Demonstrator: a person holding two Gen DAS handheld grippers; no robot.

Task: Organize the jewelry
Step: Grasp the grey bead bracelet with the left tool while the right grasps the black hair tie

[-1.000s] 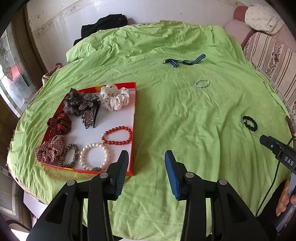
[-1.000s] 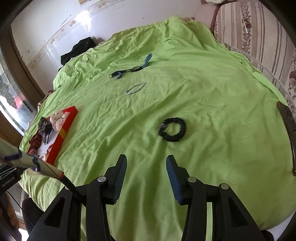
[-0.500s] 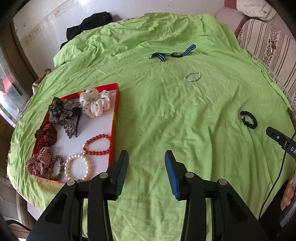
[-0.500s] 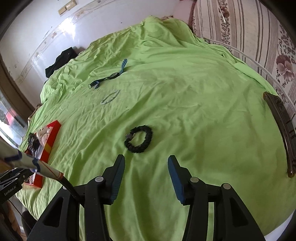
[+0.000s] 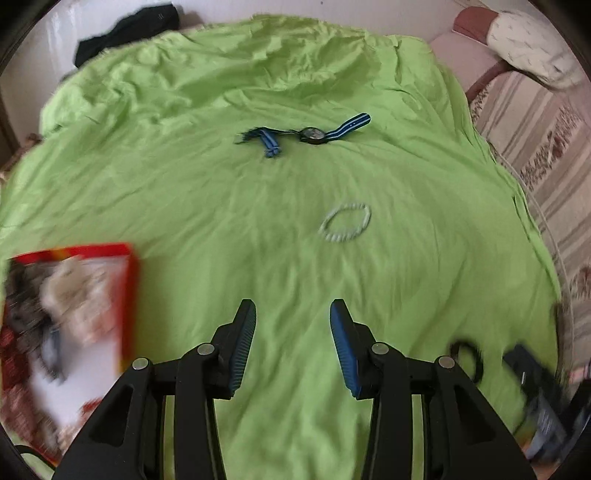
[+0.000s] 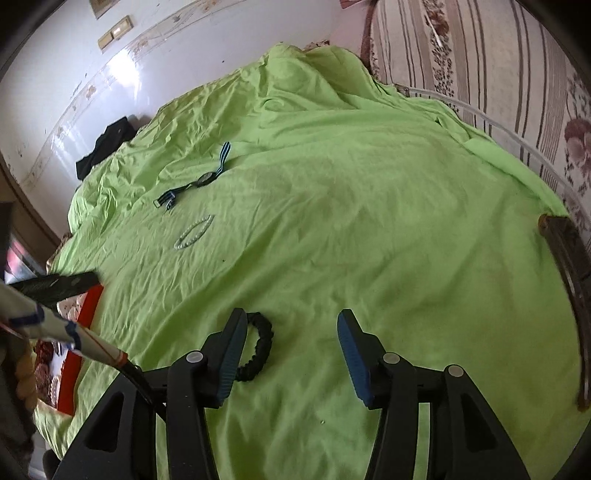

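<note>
A round table under a green cloth holds loose jewelry. My left gripper is open and empty above the cloth, with a pale bead bracelet ahead of it and a blue-striped watch farther back. A red tray with scrunchies and bracelets lies blurred at the left. My right gripper is open; a black bracelet lies just beside its left finger, partly hidden. The watch and the bead bracelet also show in the right wrist view.
A striped floral sofa curves around the table's right side. A dark garment lies at the far edge by the wall. The right gripper shows blurred at the lower right of the left wrist view. A dark wooden rim edges the table.
My left gripper has swung right and forward, so the tray slid toward the left edge and the bead bracelet is nearer. My right gripper has moved forward; the black bracelet now lies at its left finger.
</note>
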